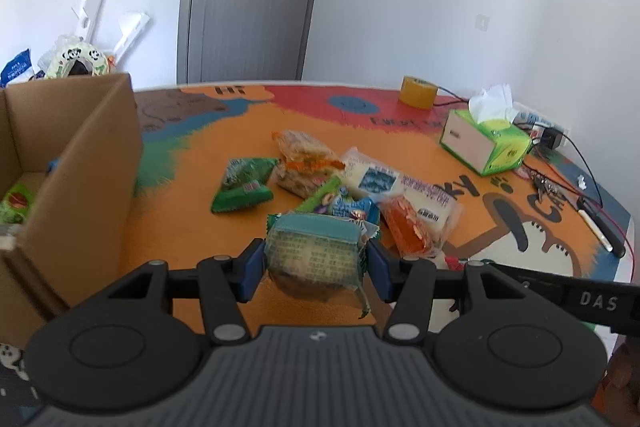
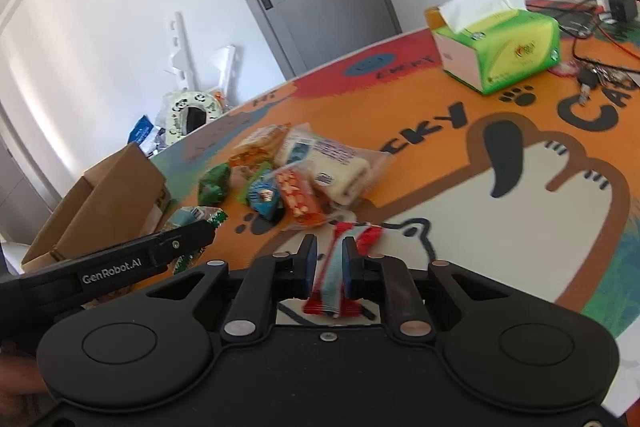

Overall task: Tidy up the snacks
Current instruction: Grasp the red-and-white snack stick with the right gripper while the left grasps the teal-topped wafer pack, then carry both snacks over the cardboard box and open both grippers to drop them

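My left gripper (image 1: 316, 259) is shut on a teal and green wrapped snack (image 1: 312, 245), held just above the orange table mat (image 1: 192, 227). To its left stands an open cardboard box (image 1: 100, 155) with a green packet (image 1: 16, 203) inside. Ahead lies a pile of snacks: a green packet (image 1: 244, 185), a clear crumbly packet (image 1: 304, 163), a white packet (image 1: 384, 183) and an orange one (image 1: 408, 227). My right gripper (image 2: 330, 261) is shut on a thin red, white and blue packet (image 2: 370, 235) low over the mat. In the right wrist view, one left gripper finger (image 2: 176, 243) shows beside the box (image 2: 100, 203).
A green tissue box (image 1: 486, 143) and a yellow tape roll (image 1: 418, 91) stand at the back right. Cables, keys and a pen (image 1: 600, 223) lie near the table's right edge. Behind the table are a grey door and clutter on the floor.
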Tool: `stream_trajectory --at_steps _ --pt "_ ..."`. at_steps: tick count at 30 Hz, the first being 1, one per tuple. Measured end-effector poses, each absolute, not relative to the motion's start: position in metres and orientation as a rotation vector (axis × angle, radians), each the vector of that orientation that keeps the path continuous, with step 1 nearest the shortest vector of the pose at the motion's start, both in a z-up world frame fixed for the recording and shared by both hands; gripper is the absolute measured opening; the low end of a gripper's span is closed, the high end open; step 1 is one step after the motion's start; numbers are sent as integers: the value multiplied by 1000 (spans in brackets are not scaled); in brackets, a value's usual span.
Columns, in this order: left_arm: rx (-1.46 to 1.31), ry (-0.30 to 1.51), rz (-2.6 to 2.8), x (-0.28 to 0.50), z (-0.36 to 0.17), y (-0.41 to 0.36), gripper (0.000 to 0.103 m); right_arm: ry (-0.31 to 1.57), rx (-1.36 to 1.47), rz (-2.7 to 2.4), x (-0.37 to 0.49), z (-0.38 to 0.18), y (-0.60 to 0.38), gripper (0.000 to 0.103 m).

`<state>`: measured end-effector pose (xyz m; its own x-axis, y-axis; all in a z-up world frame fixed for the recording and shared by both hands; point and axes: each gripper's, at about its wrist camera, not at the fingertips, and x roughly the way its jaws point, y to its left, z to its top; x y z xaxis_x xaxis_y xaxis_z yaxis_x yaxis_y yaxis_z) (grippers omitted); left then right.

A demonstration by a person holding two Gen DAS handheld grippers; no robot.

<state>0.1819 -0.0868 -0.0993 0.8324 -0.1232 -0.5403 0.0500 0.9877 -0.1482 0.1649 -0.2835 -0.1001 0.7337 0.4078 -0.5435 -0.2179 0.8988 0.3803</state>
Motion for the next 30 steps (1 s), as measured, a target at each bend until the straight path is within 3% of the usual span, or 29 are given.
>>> stream_trajectory --at_steps 9,10,11,13,26,27,30 --pt "-136 537 -80 165 -82 -79 53 655 293 358 161 -97 -278 12" --pt "-137 534 -79 164 -82 -78 53 655 285 339 161 -97 -280 19" --pt "-136 532 -76 163 -81 -77 53 654 273 317 162 -98 -282 37" --pt "-133 530 -69 162 -81 -75 53 644 270 284 161 -100 -290 57" --pt "-151 556 -66 165 -90 -68 53 683 216 312 174 -113 -269 56" --pt "-150 558 -65 165 -90 -68 53 678 193 306 174 -113 -264 53" --pt "-147 553 -63 164 -88 -67 53 676 134 292 175 -114 -254 23"
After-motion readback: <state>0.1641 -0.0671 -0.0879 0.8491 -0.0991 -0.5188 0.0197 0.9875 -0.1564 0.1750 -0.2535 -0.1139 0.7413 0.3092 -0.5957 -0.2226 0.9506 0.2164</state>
